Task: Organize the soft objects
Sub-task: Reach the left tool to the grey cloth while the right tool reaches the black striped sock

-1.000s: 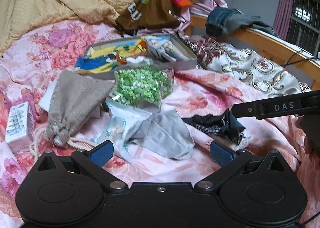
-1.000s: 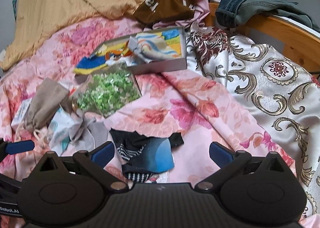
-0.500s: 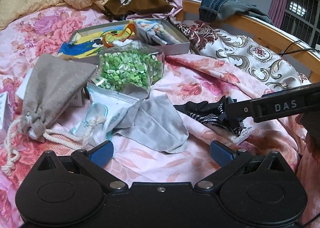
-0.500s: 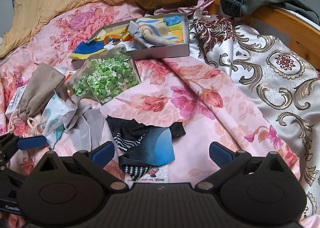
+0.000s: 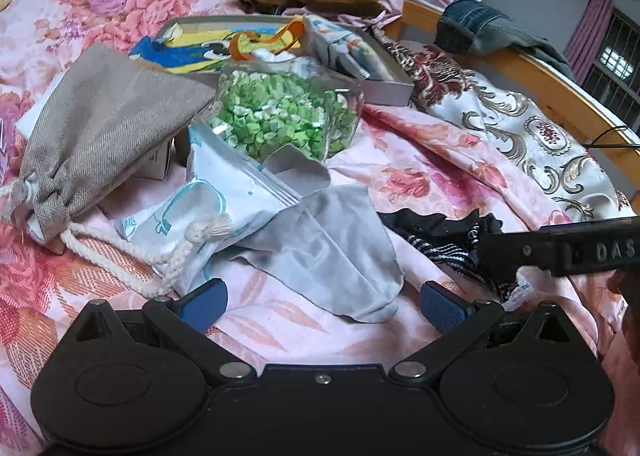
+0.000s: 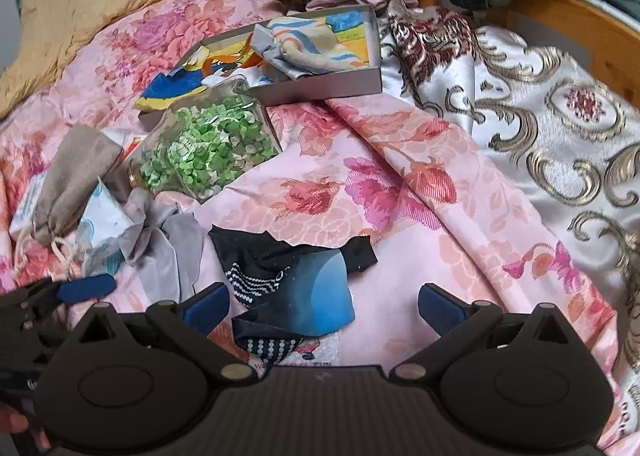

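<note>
While both grippers, L & R, are hovering wide open w/ nothing held, crumpled grey cloth is lying just ahead of L, clear jar of green paper stars crowding behind it

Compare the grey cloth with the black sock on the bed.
The grey cloth is plain and one colour; the black sock has white dotted bands and a blue patch. The cloth lies partly under a white packet; nothing covers the sock. Both lie crumpled on the pink floral sheet, ungripped.

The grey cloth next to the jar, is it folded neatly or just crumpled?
Crumpled. The grey cloth lies loose and creased on the bedspread, one corner under a white packet.
</note>
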`<state>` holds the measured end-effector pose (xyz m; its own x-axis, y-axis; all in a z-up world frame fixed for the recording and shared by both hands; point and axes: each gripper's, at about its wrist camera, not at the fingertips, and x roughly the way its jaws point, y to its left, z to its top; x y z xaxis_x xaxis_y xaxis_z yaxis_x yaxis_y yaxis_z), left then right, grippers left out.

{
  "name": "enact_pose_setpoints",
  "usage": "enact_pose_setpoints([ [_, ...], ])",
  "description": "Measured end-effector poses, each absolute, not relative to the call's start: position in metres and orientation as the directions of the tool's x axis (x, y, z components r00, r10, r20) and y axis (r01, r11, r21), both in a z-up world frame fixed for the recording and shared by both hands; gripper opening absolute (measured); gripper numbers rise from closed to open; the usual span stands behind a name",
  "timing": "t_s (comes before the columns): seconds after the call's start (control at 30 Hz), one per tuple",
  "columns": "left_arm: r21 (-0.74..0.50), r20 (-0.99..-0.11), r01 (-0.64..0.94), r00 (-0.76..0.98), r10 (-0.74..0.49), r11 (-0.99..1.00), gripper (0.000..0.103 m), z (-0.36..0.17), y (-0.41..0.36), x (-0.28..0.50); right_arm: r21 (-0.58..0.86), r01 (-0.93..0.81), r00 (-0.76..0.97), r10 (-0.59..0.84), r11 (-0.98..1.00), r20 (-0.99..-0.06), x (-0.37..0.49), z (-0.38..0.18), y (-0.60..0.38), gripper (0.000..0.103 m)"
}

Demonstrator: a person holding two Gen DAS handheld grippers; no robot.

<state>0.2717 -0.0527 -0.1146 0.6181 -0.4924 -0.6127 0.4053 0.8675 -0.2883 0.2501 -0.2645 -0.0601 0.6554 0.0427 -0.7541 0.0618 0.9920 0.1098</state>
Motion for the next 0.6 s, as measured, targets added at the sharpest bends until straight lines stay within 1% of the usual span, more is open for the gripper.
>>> enact_pose_setpoints([
  [0.1, -0.285, -0.599, 0.431, 0.617, -0.511, 0.856, 0.102, -0.113, -0.055, 0.268, 0.119, 0.051, 0.65, 0.058, 0.992, -0.758, 0.252, -0.061, -0.264, 0.099],
  [0.2, -0.279, -0.608, 0.443, 0.605, -0.514, 0.852, 0.102, -0.113, -0.06, 0.271, 0.112, 0.027, 0.654, 0.067, 0.993, -0.753, 0.251, -0.06, -0.259, 0.095],
  [0.33, -0.278, -0.625, 0.397, 0.617, -0.478, 0.875, 0.102, -0.118, -0.064, 0.28, 0.093, -0.003, 0.665, 0.072, 0.996, -0.744, 0.253, -0.06, -0.253, 0.092],
  [0.5, -0.253, -0.648, 0.362, 0.626, -0.434, 0.897, 0.102, -0.123, -0.069, 0.291, 0.009, -0.103, 0.664, 0.076, 0.995, -0.744, 0.263, -0.061, -0.24, 0.087],
  [0.6, -0.236, -0.642, 0.361, 0.639, -0.424, 0.902, 0.1, -0.127, -0.068, 0.291, -0.045, -0.158, 0.661, 0.072, 0.986, -0.747, 0.271, -0.064, -0.236, 0.085],
])
